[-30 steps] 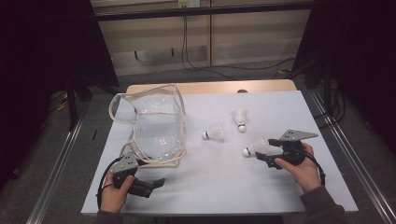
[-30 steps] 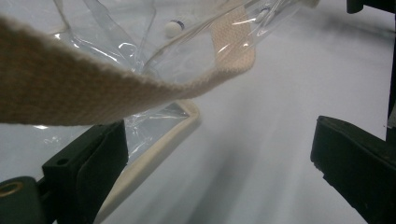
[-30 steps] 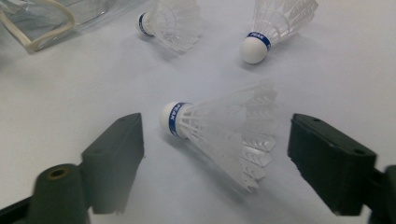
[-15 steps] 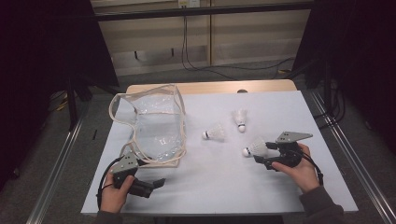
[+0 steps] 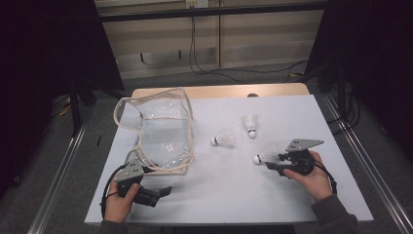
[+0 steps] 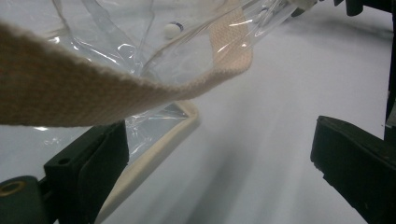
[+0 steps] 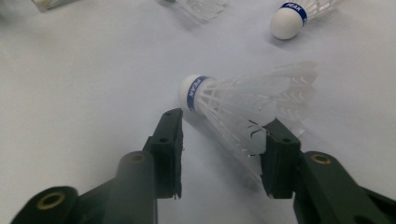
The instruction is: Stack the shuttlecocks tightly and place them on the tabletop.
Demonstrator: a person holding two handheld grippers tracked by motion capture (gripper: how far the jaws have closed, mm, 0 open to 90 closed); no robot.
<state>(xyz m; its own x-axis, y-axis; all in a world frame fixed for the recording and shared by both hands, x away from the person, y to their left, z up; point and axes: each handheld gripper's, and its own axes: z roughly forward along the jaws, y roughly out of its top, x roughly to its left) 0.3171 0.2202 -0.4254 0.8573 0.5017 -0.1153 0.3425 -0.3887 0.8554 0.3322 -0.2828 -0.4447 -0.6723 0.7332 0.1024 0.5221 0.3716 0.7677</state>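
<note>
Three white shuttlecocks lie on the white table (image 5: 234,195). The nearest shuttlecock (image 5: 263,156) (image 7: 243,105) lies with its feather skirt between the jaws of my right gripper (image 5: 272,161) (image 7: 225,122). Those jaws have just been closing; one pad touches the feathers, and a gap remains at the other. Two more shuttlecocks (image 5: 224,140) (image 5: 250,124) lie farther back. A clear plastic bag (image 5: 160,131) with beige trim stands at the left. My left gripper (image 5: 163,193) (image 6: 217,130) rests open at its near corner, with the bag's beige strap (image 6: 93,98) hanging over one jaw.
The table's front edge runs just behind both hands. Metal rails flank the table on both sides. Beyond the far edge a wooden board (image 5: 219,91) and dark stands with cables are visible.
The right gripper's jaws have narrowed around the nearest shuttlecock's skirt. Both hands, the bag and the other shuttlecocks stay where they were.
</note>
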